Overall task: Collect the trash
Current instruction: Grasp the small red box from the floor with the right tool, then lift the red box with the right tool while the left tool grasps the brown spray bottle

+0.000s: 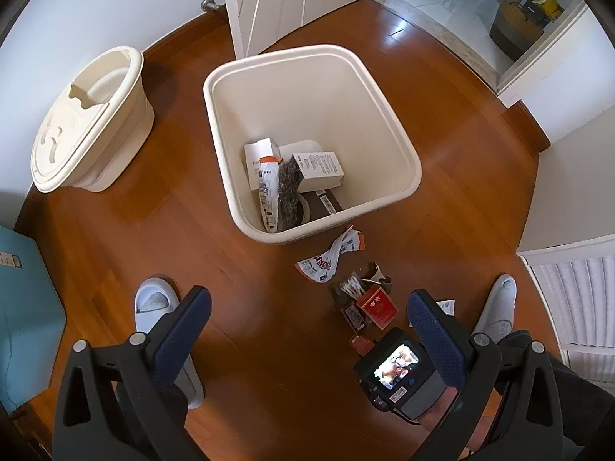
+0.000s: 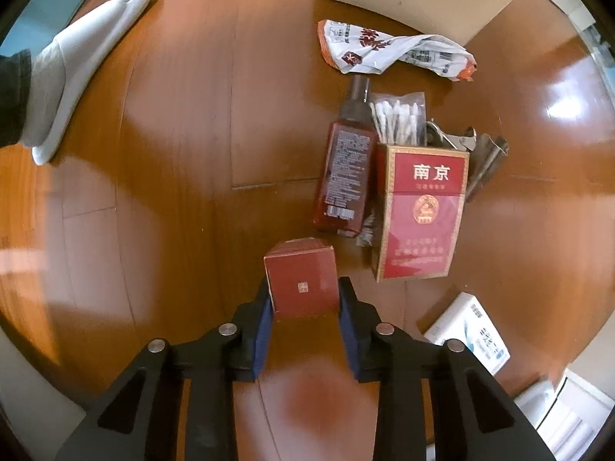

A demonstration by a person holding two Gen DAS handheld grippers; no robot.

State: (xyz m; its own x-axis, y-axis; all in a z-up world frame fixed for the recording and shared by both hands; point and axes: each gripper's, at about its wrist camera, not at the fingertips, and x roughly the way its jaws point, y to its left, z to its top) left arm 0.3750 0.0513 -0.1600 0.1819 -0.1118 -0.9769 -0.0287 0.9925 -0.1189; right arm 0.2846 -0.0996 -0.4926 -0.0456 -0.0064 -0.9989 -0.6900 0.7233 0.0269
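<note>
Right gripper (image 2: 305,297) down at floor level, pads closed on either side of the small red box (image 2: 303,282), probably to lift it for the cream bin (image 1: 311,138) ahead; left gripper (image 1: 307,315) held high and wide open, gripping nothing, likely parked clear. Beyond and right of the held box: one crumpled wrapper (image 2: 392,53), one brown bottle (image 2: 344,165), one cotton-swab packet (image 2: 398,117), one red cigarette pack (image 2: 419,211), one white box (image 2: 467,332) at near right.

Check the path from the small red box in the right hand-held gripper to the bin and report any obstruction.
The crumpled wrapper lies on the floor between the small red box and the bin. Lifted above it, nothing visible blocks the bin's open top.
</note>
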